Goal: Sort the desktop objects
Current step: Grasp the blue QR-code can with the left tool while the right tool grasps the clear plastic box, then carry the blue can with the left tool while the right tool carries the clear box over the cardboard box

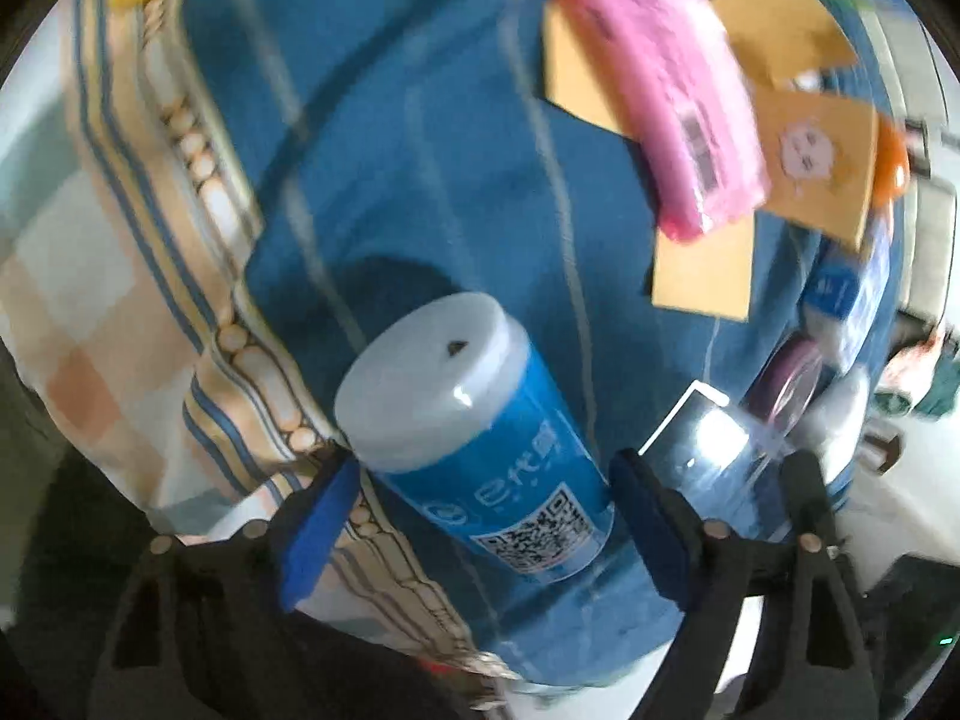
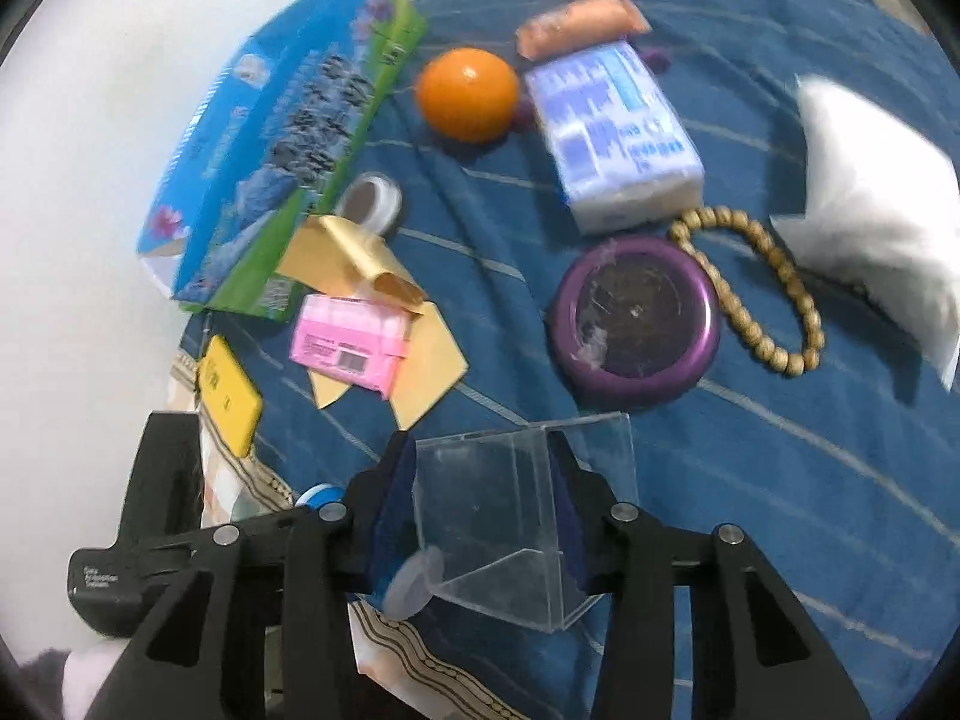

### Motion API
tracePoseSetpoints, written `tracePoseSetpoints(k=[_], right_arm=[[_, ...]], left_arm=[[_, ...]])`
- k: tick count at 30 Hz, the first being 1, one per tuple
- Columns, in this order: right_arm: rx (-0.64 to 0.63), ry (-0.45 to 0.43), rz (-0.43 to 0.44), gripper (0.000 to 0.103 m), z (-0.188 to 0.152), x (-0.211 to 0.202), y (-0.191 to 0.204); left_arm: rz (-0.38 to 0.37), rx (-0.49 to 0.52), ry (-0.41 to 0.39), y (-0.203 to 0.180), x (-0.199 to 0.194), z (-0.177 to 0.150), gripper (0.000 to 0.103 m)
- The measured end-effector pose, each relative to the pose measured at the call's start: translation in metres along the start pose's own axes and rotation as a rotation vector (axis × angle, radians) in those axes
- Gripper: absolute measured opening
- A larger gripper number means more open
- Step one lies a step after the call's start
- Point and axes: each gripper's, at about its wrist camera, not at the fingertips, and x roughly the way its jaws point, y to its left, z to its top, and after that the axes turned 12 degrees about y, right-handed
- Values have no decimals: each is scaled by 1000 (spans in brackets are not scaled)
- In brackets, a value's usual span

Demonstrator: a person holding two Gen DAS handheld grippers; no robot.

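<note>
Between my left gripper (image 1: 480,516) pads sits the blue canister (image 1: 474,438), jaws wide and not touching it (white cap facing me); I'd centre it, then close slowly. Rightward, my right gripper (image 2: 486,516) is clamped on the clear box (image 2: 516,516), lifted above the blue cloth (image 2: 780,480); I'd keep it level.

My cloth (image 2: 750,450) is deep blue with thin pale stripes. On it I see a bright orange fruit (image 2: 468,93), a purple round tin (image 2: 636,324), a pink packet (image 2: 348,342) with a black barcode, tan wooden beads (image 2: 756,300) and a yellow card (image 2: 231,393). My canister (image 1: 480,450) is blue with a white lid.
</note>
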Motion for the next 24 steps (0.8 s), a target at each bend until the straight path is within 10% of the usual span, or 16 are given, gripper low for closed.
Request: tracePoseSetpoints(k=[3,10,13,24], right_arm=[[-7,20,-18,60,-1,-3,-1],[-83,53,-98,68,-6,3,15],[-123,122,-266,69,-8,29,25],[-183,-17,-240,31,-15,16,29]], left_arm=[[62,63,-28,-9,1,-8,53],[240,260,-156,-28,-1,-25,52],[303,319,-220,-36,-6,-36,51],[347,563,-433,-64,-59,-90,46]])
